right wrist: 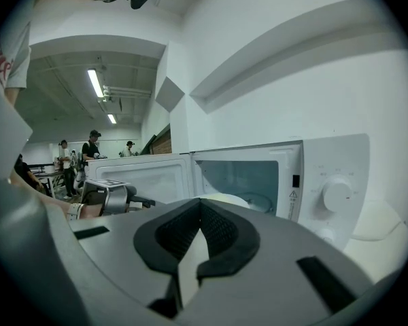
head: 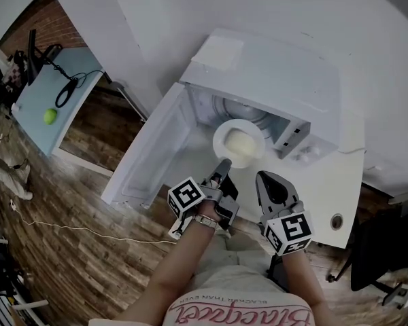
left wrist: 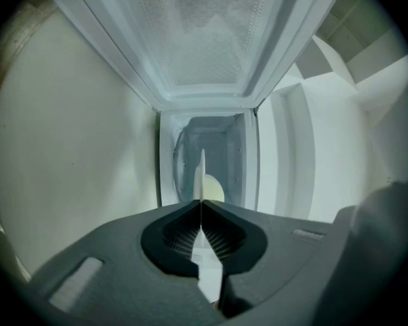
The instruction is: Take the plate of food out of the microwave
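Note:
The white microwave [head: 272, 73] stands with its door [head: 153, 151] swung wide to the left. A white plate [head: 238, 143] with pale yellow food [head: 239, 142] sits at the cavity's mouth. My left gripper [head: 224, 164] is shut on the plate's near rim. In the left gripper view the plate [left wrist: 202, 172] shows edge-on as a thin white line rising from between the closed pads, with the food [left wrist: 215, 189] beside it. My right gripper [head: 264, 178] hovers just right of the plate, shut with nothing in it. From the right gripper view I see the plate [right wrist: 226, 199] and the left gripper [right wrist: 115, 199] beyond my closed jaws.
The microwave's control panel with its dial [right wrist: 336, 195] is at the right of the cavity. The white counter [head: 340, 182] runs under it. A pale blue table [head: 54, 94] with a green ball [head: 49, 116] stands at the left over a wooden floor. A black chair [head: 387, 250] is at the right.

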